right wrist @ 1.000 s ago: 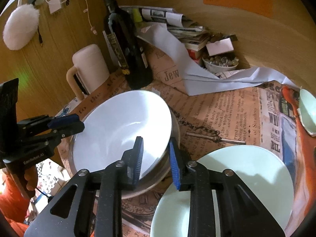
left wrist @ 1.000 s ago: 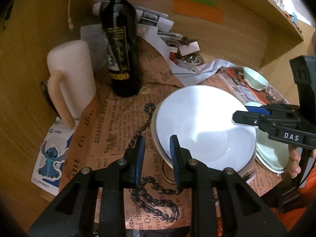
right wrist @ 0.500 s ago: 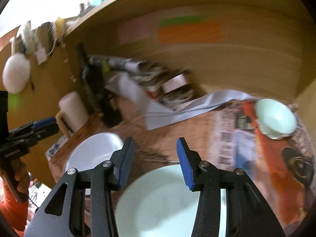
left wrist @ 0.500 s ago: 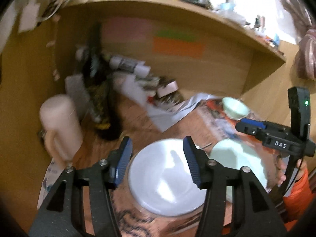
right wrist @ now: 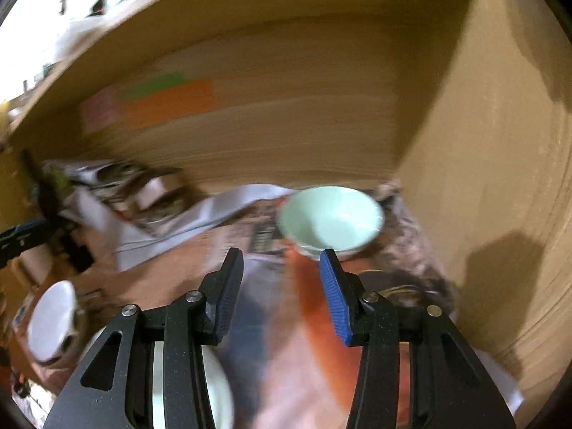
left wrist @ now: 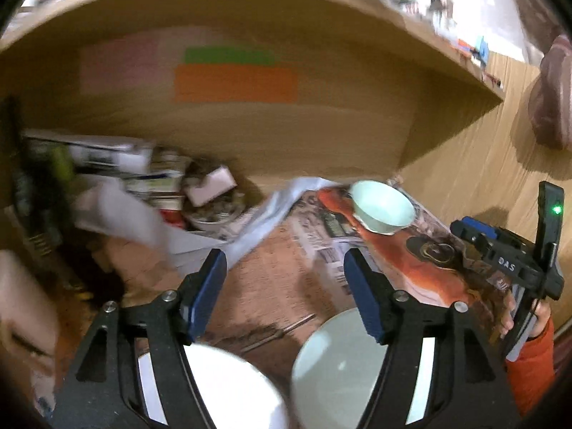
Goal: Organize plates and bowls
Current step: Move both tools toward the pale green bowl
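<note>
My left gripper point(left wrist: 286, 289) is open and empty, raised above the table. Below it lie a white bowl point(left wrist: 221, 386) and a pale green plate point(left wrist: 336, 364). A small pale green bowl point(left wrist: 382, 211) stands far right on the newspaper. My right gripper point(right wrist: 282, 286) is open and empty, and the small green bowl point(right wrist: 330, 221) sits just beyond its fingertips. The right wrist view also has the green plate point(right wrist: 211, 389) at the bottom left and the white bowl point(right wrist: 52, 321) at the far left. The right gripper's body shows in the left wrist view point(left wrist: 507, 264). Both views are blurred.
Newspaper sheets point(left wrist: 422, 250) cover the table. Clutter of papers and a small dish point(left wrist: 211, 207) lies at the back. A dark bottle point(left wrist: 28, 193) stands far left. Wooden walls close the back and right point(right wrist: 482, 143), with a shelf above.
Both grippers have opened wide and lifted away from the white bowl. The right gripper has swung right toward the small green bowl. The white bowl stays on the table.
</note>
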A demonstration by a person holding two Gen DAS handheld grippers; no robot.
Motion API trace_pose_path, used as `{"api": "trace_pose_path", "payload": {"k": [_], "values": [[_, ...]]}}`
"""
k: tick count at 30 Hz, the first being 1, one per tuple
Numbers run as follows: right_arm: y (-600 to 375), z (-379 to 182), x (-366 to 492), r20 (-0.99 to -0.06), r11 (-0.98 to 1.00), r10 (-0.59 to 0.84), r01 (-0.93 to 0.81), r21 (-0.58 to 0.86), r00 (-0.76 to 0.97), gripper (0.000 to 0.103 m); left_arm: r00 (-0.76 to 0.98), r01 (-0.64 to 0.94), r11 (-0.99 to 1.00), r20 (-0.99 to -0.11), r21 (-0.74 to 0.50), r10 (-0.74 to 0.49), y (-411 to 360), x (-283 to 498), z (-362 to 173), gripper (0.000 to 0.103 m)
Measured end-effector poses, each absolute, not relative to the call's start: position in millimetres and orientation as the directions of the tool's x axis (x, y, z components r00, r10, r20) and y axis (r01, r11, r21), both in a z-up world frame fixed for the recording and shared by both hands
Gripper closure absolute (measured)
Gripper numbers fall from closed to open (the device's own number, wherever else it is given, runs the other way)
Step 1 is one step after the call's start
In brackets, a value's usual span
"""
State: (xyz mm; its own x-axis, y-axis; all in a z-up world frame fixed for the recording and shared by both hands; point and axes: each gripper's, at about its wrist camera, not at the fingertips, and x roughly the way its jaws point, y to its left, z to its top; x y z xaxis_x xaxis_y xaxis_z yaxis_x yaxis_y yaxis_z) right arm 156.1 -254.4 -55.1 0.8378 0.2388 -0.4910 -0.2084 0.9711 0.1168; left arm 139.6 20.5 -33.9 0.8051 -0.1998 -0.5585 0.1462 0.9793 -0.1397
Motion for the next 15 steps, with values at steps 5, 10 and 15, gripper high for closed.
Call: {"api": "trace_pose_path", "payload": {"k": [5, 10, 15], "values": [[-287.1, -69.7, 190.6, -0.546, 0.980, 0.191, -0.128, 0.152, 0.816, 0.062, 0.731, 0.198, 0.965, -0.630, -0.172, -0.263, -6.8, 187.4, -43.3, 0.035], [-298.8, -84.7, 223.8, -0.599, 0.981, 0.169, -0.076, 0.177, 0.783, 0.062, 0.691, 0.225, 0.965, -0.676, -0.133, -0.255, -32.4, 222.3, -53.8, 0.035], [-296.0, -101.4, 252.4, -0.646, 0.988, 0.135, -0.053, 0.144, 0.751, 0.062, 0.654, 0.260, 0.960, -0.713, -0.100, -0.252, -45.9, 240.9, -66.7, 0.035]]}}
